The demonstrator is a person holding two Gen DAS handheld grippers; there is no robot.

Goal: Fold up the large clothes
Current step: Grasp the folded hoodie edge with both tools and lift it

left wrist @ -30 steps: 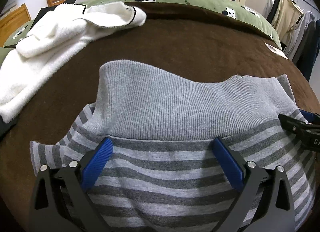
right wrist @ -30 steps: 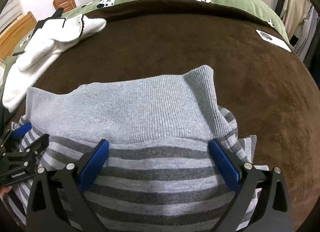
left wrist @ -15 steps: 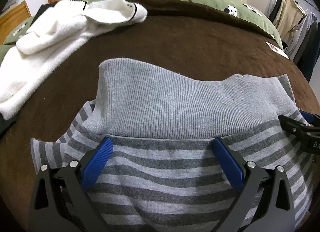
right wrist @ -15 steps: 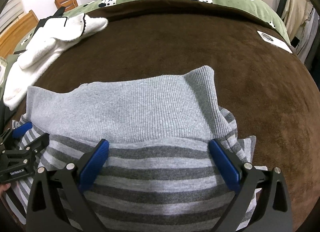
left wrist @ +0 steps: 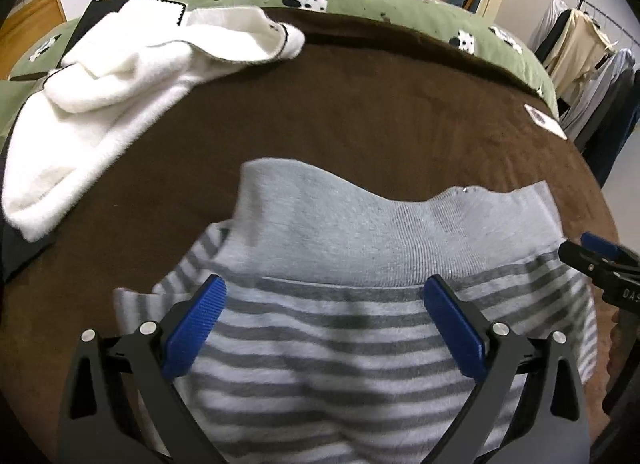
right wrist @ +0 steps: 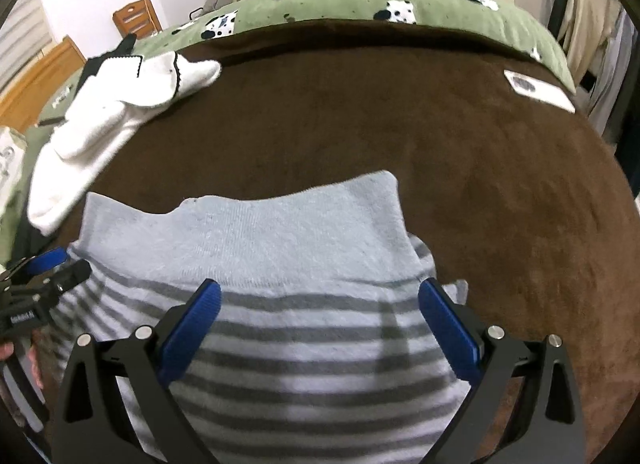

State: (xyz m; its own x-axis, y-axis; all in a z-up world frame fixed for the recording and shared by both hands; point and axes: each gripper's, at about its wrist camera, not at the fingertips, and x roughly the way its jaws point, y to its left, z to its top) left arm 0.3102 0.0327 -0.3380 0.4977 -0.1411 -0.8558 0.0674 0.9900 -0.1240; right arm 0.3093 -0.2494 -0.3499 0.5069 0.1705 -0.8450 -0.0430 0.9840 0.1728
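A grey-and-white striped sweater (left wrist: 320,344) with a plain grey ribbed band (left wrist: 360,232) lies folded on the brown blanket (left wrist: 360,103). My left gripper (left wrist: 324,328) hovers open over its striped part, just short of the band's seam, blue fingertips (left wrist: 196,324) wide apart. My right gripper (right wrist: 320,326) stands open the same way over the sweater (right wrist: 312,364), near its right side. Each gripper shows in the other's view: the right gripper (left wrist: 600,268) at the sweater's right edge, the left gripper (right wrist: 40,288) at its left edge. Nothing is pinched by either.
A white fluffy garment (left wrist: 120,83) lies at the far left of the blanket, also in the right wrist view (right wrist: 112,115). A white card (right wrist: 536,89) sits at the far right. A green patterned quilt (left wrist: 400,11) lies beyond, and hanging clothes (left wrist: 580,47) are at the right.
Both views have shifted so the sweater sits lower in frame and more of the blanket shows, with slight blur. Both grippers stayed open over the same stripe.
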